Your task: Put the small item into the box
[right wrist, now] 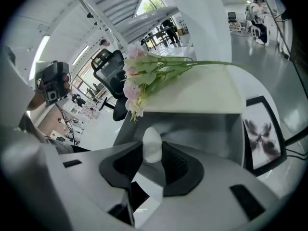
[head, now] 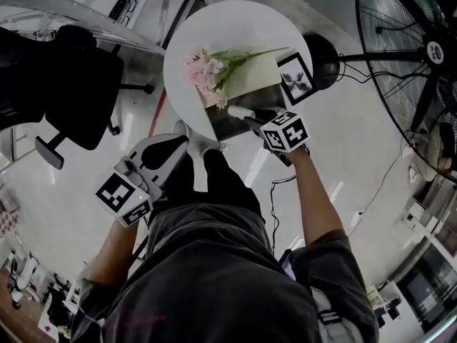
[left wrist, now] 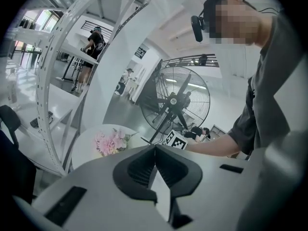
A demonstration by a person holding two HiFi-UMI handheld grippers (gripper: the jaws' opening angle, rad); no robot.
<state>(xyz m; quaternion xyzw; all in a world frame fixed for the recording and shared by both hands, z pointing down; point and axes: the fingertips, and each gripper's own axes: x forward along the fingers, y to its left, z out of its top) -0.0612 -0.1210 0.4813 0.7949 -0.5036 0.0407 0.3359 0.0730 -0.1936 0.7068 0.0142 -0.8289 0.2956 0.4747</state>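
An open box (head: 230,120) with a grey inside stands on the round white table (head: 235,27). Its raised white lid (right wrist: 202,93) carries a spray of pink flowers (head: 205,70). In the right gripper view my right gripper (right wrist: 153,151) is shut on a small white rounded item (right wrist: 152,143), held just in front of the box's opening (right wrist: 207,129). From the head view that gripper (head: 241,113) sits at the box's near edge. My left gripper (head: 213,146) hangs low beside the table's near rim, by my body. Its jaws (left wrist: 155,148) are shut with nothing between them.
A black-framed picture (head: 296,77) leans at the box's right side. A large floor fan (head: 410,63) stands to the right, with a dark round base (head: 326,59) beside the table. A black office chair (head: 78,84) is on the left. A cable (head: 275,191) trails over the floor.
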